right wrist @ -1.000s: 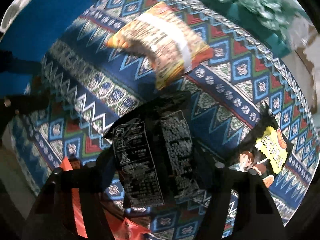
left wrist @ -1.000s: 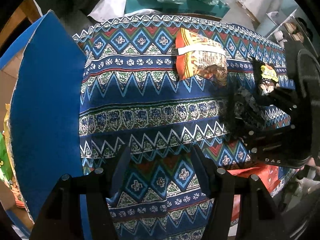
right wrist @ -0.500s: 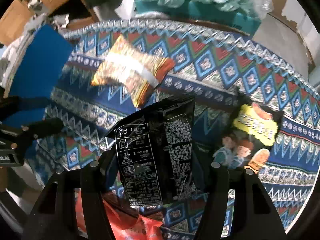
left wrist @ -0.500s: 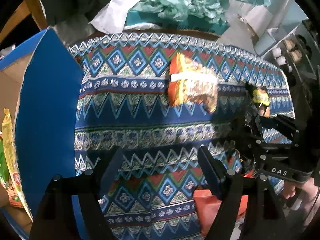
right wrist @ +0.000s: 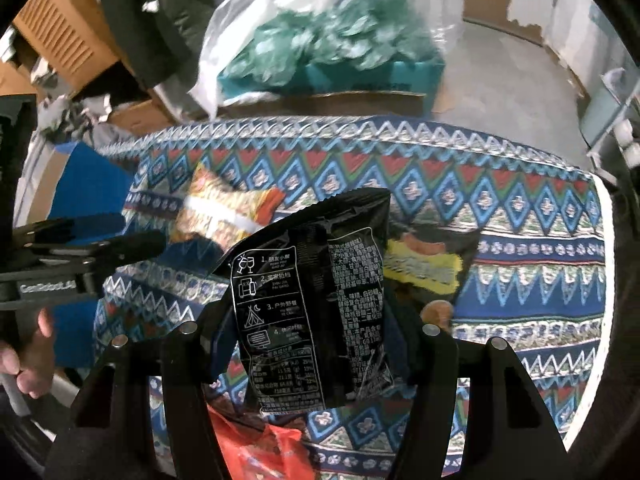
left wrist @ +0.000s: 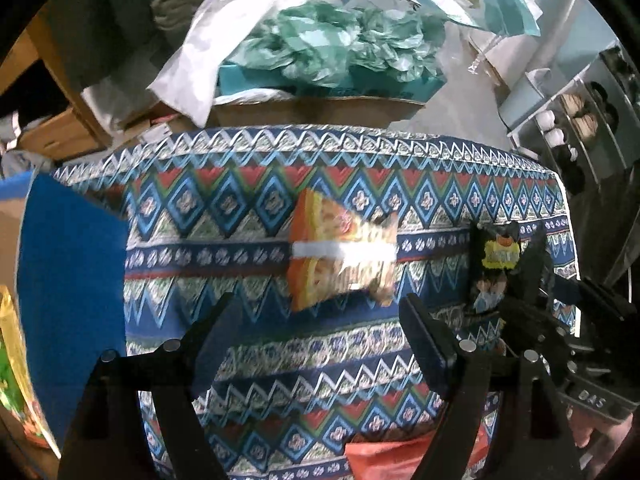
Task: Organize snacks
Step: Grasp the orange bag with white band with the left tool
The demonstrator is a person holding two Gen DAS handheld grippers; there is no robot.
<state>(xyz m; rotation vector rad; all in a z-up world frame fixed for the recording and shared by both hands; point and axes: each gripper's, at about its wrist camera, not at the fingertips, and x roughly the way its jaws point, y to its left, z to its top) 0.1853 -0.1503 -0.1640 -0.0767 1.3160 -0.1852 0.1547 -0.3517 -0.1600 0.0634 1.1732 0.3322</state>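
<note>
My right gripper (right wrist: 312, 320) is shut on a black snack packet (right wrist: 320, 300) and holds it above the patterned tablecloth (right wrist: 520, 280). An orange snack packet (left wrist: 340, 256) lies in the middle of the table. To its right lies a black and yellow packet (left wrist: 496, 264), partly hidden behind the held one in the right wrist view. My left gripper (left wrist: 316, 300) hovers over the near half of the table; its jaws are opening and nothing is between them. A red packet (right wrist: 260, 448) sits at the front edge.
A blue box (left wrist: 72, 280) stands at the table's left end with a yellow-green packet (left wrist: 12, 360) inside. Behind the table a teal box (left wrist: 332, 80) holds crumpled green plastic. Cardboard boxes (right wrist: 52, 32) sit far left, a metal rack (left wrist: 580, 128) far right.
Both grippers have risen and drawn back, so more of the table shows. The left jaws have spread wider. The right gripper has rolled while lifting the black packet.
</note>
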